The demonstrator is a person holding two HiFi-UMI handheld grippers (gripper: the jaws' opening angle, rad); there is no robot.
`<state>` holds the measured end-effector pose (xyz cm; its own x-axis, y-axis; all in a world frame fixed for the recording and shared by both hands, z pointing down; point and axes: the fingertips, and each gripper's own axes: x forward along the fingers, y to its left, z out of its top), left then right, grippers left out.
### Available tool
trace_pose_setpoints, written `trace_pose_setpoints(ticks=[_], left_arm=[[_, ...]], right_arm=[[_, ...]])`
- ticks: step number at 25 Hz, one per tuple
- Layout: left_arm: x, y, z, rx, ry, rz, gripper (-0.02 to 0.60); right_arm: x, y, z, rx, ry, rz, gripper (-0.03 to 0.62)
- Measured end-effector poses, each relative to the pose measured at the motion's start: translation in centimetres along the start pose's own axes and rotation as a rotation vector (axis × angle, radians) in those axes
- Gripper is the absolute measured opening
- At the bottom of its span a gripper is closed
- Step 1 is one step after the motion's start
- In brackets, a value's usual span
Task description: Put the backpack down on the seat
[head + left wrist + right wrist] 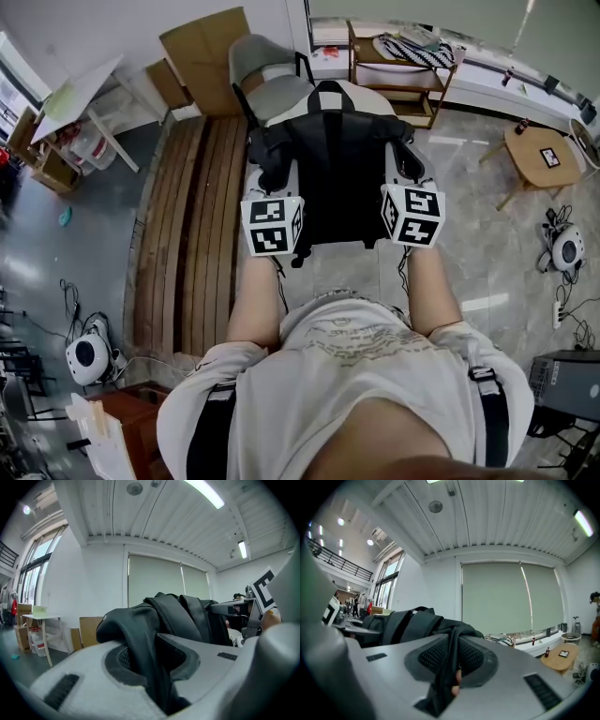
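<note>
A black backpack (337, 159) hangs in front of me, held up between both grippers. My left gripper (278, 178) is shut on a fold of padded strap at the bag's left side (140, 634). At the bag's right side, a bunched black strap (452, 644) is pinched in my right gripper (405, 173). Both jaw pairs press on the fabric, seen close in the left gripper view (152, 672) and the right gripper view (449, 672). A grey chair (272, 80) stands just beyond the bag, and a pale rounded seat edge (370, 92) shows behind the bag's top. The bag's underside is hidden.
A slatted wooden bench (187, 244) runs along the left. A low round wooden table (539, 155) sits at the right and a wooden shelf (398, 75) at the back. Cardboard (206, 52) leans on the wall. Cables and small white devices (89, 356) lie on the floor.
</note>
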<state>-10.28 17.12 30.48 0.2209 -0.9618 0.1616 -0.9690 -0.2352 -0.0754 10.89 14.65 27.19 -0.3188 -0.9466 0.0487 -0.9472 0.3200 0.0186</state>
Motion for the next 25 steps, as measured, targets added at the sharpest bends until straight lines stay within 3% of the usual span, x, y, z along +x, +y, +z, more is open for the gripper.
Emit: trace_pose_setpoints(ticks=[5, 12, 25], left_arm=[[-0.8, 0.3, -0.1, 0.034, 0.0, -0.038, 0.084], [-1.1, 0.5, -1.7, 0.018, 0.031, -0.067, 0.084], [3.5, 0.8, -2.2, 0.008, 0.053, -0.088, 0.084]], right_arm=[[-0.2, 0.5, -0.2, 0.032, 0.004, -0.021, 0.063], [-0.5, 1.0, -1.3, 0.039, 0.032, -0.028, 0.064], [3.0, -0.8, -1.8, 0.067, 0.034, -0.022, 0.064]])
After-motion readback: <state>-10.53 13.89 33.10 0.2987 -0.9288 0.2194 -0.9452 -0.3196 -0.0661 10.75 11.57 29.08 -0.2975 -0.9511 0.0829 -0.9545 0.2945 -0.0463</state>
